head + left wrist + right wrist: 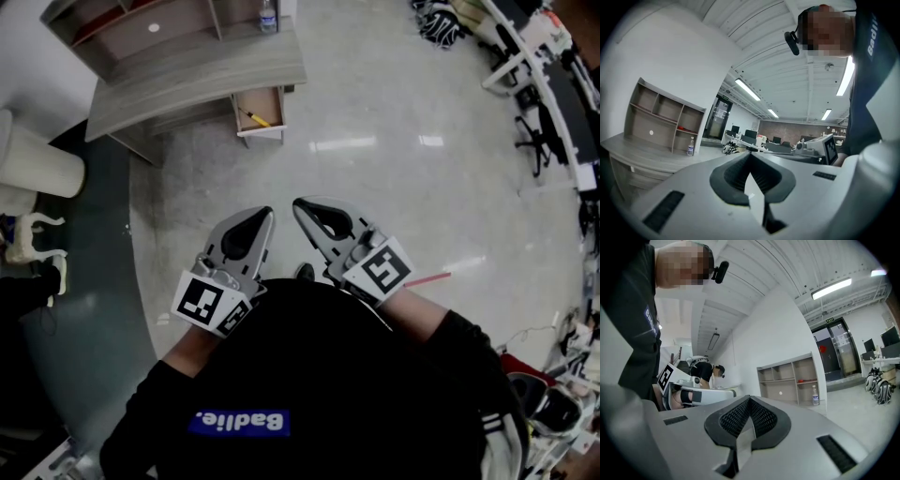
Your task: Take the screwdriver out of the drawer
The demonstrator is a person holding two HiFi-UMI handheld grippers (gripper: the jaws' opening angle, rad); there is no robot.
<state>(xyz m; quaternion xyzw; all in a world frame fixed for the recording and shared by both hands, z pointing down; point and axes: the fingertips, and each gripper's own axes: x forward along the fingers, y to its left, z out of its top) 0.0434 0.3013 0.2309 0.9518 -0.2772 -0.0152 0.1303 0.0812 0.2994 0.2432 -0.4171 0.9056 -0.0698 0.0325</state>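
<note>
In the head view a yellow-handled screwdriver [255, 119] lies in an open drawer [277, 114] that sticks out of a grey wooden desk [197, 75] at the far end of the floor. Both grippers are held close to the person's chest, far from the drawer, and point towards it. The left gripper [265, 217] is shut with nothing in it, and the right gripper [299, 206] beside it is also shut and empty. In the left gripper view the jaws of the left gripper [750, 155] meet at the tip; the right gripper view shows the same for the right gripper [749, 400].
A shelf unit [141, 23] and a water bottle [268, 16] stand on the desk. A white round bin [37, 164] sits at the left, on a dark floor strip. Office desks and chairs [539, 84] line the upper right. A red strip [427, 278] lies on the glossy floor.
</note>
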